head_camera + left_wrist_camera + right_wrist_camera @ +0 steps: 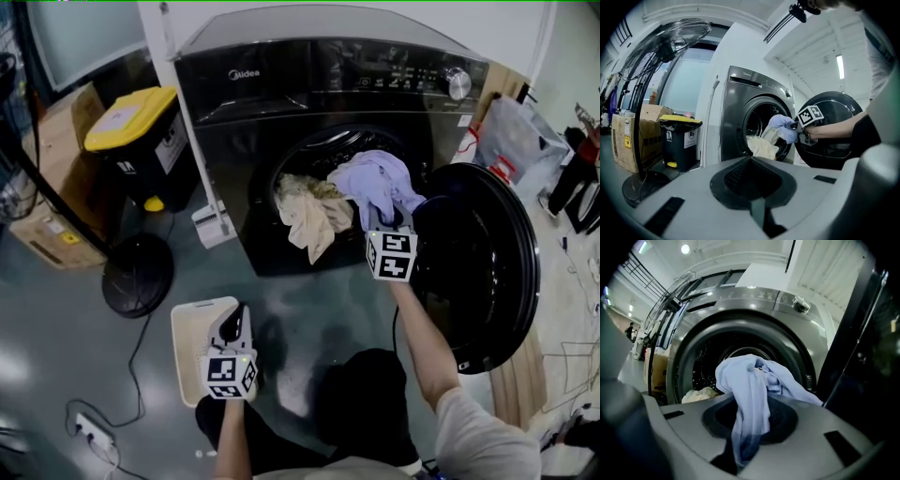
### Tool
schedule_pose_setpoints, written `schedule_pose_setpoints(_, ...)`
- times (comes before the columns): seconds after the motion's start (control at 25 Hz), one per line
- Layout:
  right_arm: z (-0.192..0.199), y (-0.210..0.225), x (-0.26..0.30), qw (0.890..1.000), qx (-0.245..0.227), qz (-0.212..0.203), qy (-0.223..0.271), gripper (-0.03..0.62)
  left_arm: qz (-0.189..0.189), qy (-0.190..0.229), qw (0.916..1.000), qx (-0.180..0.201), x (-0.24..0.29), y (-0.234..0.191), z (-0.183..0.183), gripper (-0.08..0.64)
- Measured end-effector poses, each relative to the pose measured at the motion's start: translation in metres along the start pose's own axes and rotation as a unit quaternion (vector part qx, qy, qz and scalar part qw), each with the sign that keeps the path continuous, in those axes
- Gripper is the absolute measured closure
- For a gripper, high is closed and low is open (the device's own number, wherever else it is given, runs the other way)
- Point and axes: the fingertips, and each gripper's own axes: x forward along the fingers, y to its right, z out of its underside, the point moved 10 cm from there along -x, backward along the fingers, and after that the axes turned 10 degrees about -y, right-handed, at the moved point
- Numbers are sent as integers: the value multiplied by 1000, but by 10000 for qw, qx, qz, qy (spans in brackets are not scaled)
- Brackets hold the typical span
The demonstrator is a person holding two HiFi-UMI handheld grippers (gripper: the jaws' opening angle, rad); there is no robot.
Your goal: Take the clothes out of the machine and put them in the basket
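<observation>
The right gripper [379,223] was clamped narrow on a pale blue garment [377,178], just in front of the open mouth of the washing machine [281,112]. The cloth bunched above the jaws and draped down between them. A cream garment [310,217] hung over the lip of the drum, just left of the blue one and apart from both grippers. The left gripper [234,317] had its jaws together with nothing in them. It was at the right edge of the white basket [191,330] on the floor, well apart from the machine.

Only the head view showed the basket, and the round door [487,272] swung wide open to the right. Only the left gripper view showed the tall head of a standing fan [665,44]. It also showed the right gripper's marked cube from the side. The right gripper view looked into the dark drum.

"Midea" stood at the top left of the machine's front. The bin with a yellow lid [131,120] bore a white label too small to read.
</observation>
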Motion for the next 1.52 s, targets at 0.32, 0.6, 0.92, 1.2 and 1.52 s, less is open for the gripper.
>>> schedule_pose_setpoints(0.32, -10, -2, -65, 9990, 51, -165, 413, 494, 85, 167, 9998, 17, -4, 9, -12, 541)
schedule_pose_setpoints(0.6, -18, -5, -108, 9973, 29, -223, 694, 494, 89, 256, 9996, 50, -14, 10, -17, 541)
schedule_pose_setpoints(0.92, -31, -19, -138, 9942, -256, -593, 862, 494, 65, 392, 9992, 5, -20, 0, -24, 541)
schedule_pose_setpoints(1.2, -31, -49, -139, 9871, -419, -1281, 864, 494, -141, 462, 9988, -15, -34, -10, -26, 541)
schedule_pose_setpoints(1.52, -37, -109, -138, 9689, -551, -2171, 1052, 494, -671, 483, 9966, -55, -73, -35, -21, 541)
